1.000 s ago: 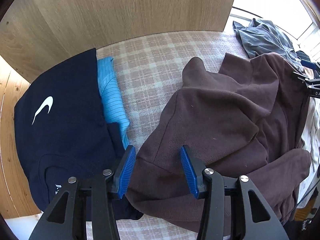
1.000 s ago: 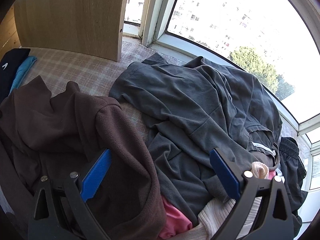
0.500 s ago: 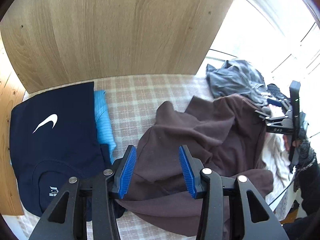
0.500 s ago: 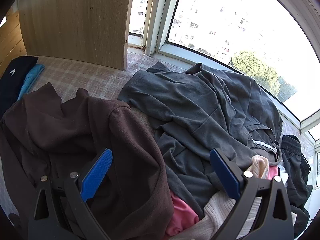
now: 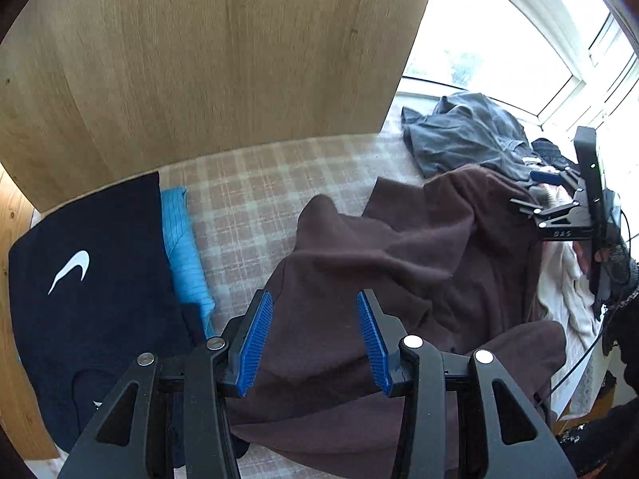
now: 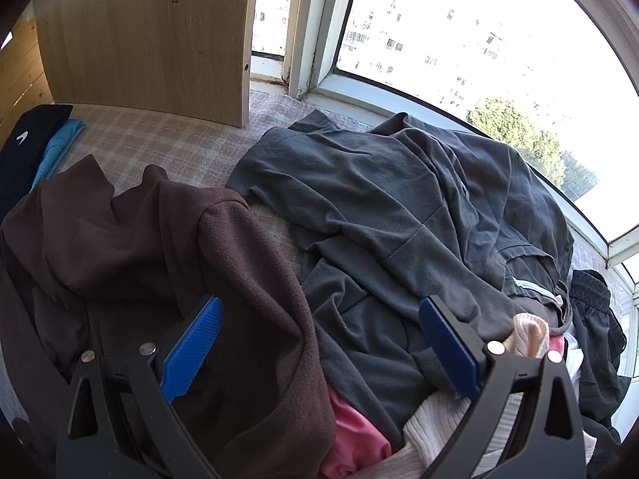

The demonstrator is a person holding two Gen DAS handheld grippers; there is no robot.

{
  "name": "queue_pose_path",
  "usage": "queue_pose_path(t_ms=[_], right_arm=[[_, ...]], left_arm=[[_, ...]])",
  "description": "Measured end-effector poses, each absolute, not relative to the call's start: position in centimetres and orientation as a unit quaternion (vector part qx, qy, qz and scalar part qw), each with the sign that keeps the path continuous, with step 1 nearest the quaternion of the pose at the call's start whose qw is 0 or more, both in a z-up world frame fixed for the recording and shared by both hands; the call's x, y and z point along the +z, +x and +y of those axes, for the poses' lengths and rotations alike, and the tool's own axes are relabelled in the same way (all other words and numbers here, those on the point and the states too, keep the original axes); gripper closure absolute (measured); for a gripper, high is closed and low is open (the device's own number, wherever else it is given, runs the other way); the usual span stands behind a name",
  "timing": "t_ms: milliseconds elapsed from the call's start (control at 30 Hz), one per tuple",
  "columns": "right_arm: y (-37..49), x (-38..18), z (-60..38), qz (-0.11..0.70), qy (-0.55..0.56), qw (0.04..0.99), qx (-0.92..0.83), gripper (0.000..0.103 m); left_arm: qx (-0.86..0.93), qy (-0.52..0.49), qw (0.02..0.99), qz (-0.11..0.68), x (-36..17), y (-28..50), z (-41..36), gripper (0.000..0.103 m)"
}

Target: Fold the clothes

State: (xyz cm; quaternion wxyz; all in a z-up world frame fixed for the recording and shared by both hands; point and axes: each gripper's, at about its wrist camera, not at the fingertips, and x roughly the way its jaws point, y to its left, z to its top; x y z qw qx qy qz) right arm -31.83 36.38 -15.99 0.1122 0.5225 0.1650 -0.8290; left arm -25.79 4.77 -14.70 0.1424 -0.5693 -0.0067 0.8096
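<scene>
A crumpled brown fleece (image 5: 399, 259) lies on the checked cover (image 5: 255, 191). My left gripper (image 5: 315, 339) hangs above its near left part, blue pads apart, the cloth lying loose below them and not pinched. My right gripper (image 6: 319, 343) stands wide open over the seam where the brown fleece (image 6: 139, 239) meets a rumpled grey garment (image 6: 399, 207); nothing is held in it. The left wrist view shows the right gripper (image 5: 535, 191) at the fleece's far right side, held by a hand. A folded navy shirt (image 5: 88, 271) with a white swoosh and a folded light blue garment (image 5: 181, 247) lie at the left.
A wooden panel (image 5: 199, 60) stands behind the cover, with a window (image 6: 459, 40) to its right. Pink cloth (image 6: 355, 435), a cream knit (image 6: 435, 423) and black shorts (image 6: 595, 311) are piled under and beside the grey garment. A wooden wall (image 5: 12, 239) borders the left.
The left gripper has risen and tipped back, so the fleece looks smaller and more wooden panel shows. Its jaws look much the same. The right gripper has hardly moved.
</scene>
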Motion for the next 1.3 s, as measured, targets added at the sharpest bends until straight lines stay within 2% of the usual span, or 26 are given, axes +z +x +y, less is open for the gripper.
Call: queue_pose_path(t_ms=[300,367,433,533,667,767,800,833,867,900,933,967,1033,1100,1300], right_arm=[[-31.7,-15.4,35.9,0.175,0.523,0.131,-0.824,0.004],[-31.8,-15.1,35.8,0.178,0.521,0.134,-0.824,0.004],[-32.2,-15.1,35.5,0.185,0.522,0.136,-0.821,0.004],[-33.0,-15.2,35.2,0.203,0.522,0.137,-0.817,0.004],[-34.4,-16.1,34.5,0.181,0.553,0.173,-0.795,0.004],[-34.9,-17.7,33.3,0.195,0.572,0.187,-0.775,0.004],[-35.0,-18.2,33.0,0.201,0.576,0.191,-0.770,0.004],[-34.9,-18.5,32.7,0.203,0.578,0.196,-0.766,0.004],[-34.7,-18.7,32.6,0.203,0.580,0.199,-0.764,0.013],[-34.6,-18.7,32.8,0.199,0.583,0.201,-0.762,0.038],[-34.5,-18.8,32.9,0.195,0.586,0.203,-0.760,0.054],[-34.3,-18.8,33.0,0.192,0.589,0.205,-0.758,0.077],[-34.1,-18.9,33.2,0.185,0.595,0.209,-0.754,0.082],[-33.7,-18.6,33.5,0.186,0.592,0.207,-0.756,0.089],[-32.3,-16.4,34.3,0.176,0.561,0.183,-0.788,0.091]], left_arm=[[0.790,-0.601,0.108,0.062,-18.6,-26.8,4.7,0.059],[0.791,-0.600,0.100,0.065,-18.6,-27.1,4.2,0.058],[0.785,-0.607,0.105,0.066,-19.1,-27.5,4.0,0.051],[0.764,-0.629,0.126,0.068,-20.3,-27.9,4.9,0.051],[0.753,-0.641,0.132,0.069,-21.3,-28.1,5.7,0.051],[0.749,-0.645,0.135,0.069,-21.8,-28.0,5.8,0.054],[0.747,-0.647,0.135,0.070,-21.9,-28.0,5.8,0.058],[0.746,-0.648,0.135,0.071,-22.0,-27.8,5.8,0.066],[0.746,-0.648,0.135,0.071,-22.1,-27.7,5.7,0.072],[0.746,-0.648,0.136,0.070,-22.1,-27.6,5.7,0.079],[0.748,-0.646,0.137,0.067,-22.1,-27.4,5.6,0.082],[0.750,-0.643,0.138,0.064,-22.0,-27.3,5.6,0.084],[0.755,-0.638,0.140,0.060,-21.7,-27.0,5.5,0.092],[0.761,-0.630,0.142,0.053,-21.3,-26.7,5.3,0.095],[0.787,-0.599,0.145,0.032,-19.4,-26.0,4.5,0.097]])
